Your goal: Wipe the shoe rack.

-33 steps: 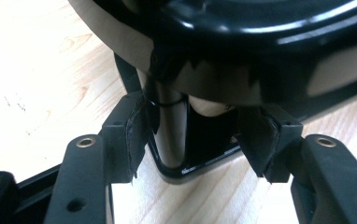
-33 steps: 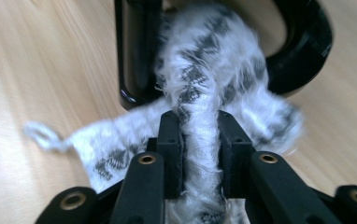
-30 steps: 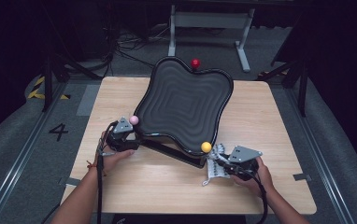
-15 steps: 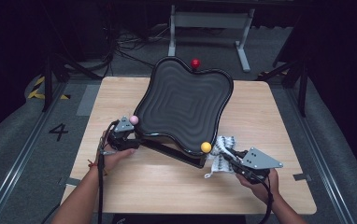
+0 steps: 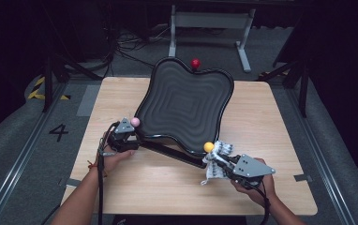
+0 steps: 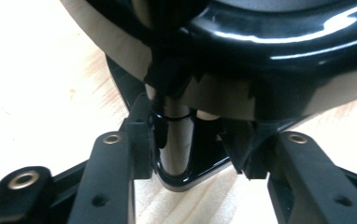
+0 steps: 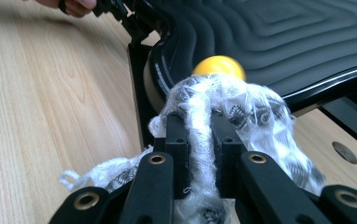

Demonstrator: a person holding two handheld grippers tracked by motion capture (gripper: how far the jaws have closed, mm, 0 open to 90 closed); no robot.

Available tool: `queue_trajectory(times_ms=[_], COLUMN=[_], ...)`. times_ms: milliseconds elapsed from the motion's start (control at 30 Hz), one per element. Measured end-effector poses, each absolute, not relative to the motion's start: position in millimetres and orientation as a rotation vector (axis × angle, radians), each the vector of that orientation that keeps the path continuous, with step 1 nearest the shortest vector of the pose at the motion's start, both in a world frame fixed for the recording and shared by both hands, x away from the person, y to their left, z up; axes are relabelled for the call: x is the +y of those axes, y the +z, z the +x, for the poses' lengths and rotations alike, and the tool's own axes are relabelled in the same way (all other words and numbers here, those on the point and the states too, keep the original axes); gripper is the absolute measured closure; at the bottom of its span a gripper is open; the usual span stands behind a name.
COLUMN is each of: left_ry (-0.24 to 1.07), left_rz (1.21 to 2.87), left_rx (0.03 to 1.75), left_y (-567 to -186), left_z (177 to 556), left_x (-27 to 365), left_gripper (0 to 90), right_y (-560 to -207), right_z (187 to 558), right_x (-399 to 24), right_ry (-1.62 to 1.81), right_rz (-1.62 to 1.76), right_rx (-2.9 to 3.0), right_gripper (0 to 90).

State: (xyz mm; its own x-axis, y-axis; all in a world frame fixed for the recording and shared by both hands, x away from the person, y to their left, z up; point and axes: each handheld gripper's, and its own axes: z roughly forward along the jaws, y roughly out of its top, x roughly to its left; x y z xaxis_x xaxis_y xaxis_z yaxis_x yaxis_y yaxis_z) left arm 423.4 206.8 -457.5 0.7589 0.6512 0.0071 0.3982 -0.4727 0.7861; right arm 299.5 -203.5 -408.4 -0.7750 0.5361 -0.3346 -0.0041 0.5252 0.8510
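Right tool (image 5: 213, 165) is clamped tight on a white patterned cloth (image 7: 223, 107), pressing it up against the yellow ball (image 5: 208, 146) at the near rim of the black wavy tray (image 5: 186, 101). The tray stands tilted on its stand over the wooden tabletop (image 5: 280, 122). Over at the left, the left tool (image 5: 129, 132) sits just under the pink ball (image 5: 134, 122) at the tray's left corner. Its jaws have just been closing, with the post (image 6: 176, 140) beneath that corner between them, one pad touching and the other standing clear. Red ball (image 5: 195, 63) sits at the far rim.
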Motion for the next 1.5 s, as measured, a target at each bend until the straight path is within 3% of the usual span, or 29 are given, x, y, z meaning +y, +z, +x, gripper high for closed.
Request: queue_trajectory(times_ms=[467,567,667,767,833,967,1500], left_ry=[0.386,0.386,0.397,0.394,0.392,0.440,0.356], left_rz=[2.129,2.148,2.162,2.133,2.127,2.135,2.116], left_rx=[0.752,0.744,0.759,0.758,0.752,0.723,0.664], left_y=[-460.7,-461.8,-466.3,-467.3,-466.5,-463.6,-466.3], left_z=[404.7,405.1,407.3,410.7,411.2,407.5,394.1], left_x=[196.6,194.6,189.1,189.0,187.4,179.4,167.2], left_gripper=[72.7,71.5,60.1,56.9,58.5,72.8,73.9], right_y=[-421.8,-420.4,-418.6,-416.1,-415.0,-413.1,-383.7], right_z=[304.3,304.1,302.6,300.9,301.3,302.3,314.5], right_x=[-198.1,-198.9,-199.6,-199.8,-200.3,-199.3,-167.9], right_ry=[1.161,1.158,1.161,1.150,1.151,1.146,1.056], right_rz=[0.433,0.441,0.448,0.461,0.470,0.487,0.517], right_rx=[2.247,2.237,2.230,2.216,2.210,2.190,2.063], right_gripper=[80.5,80.6,80.8,80.7,80.7,80.7,80.9])
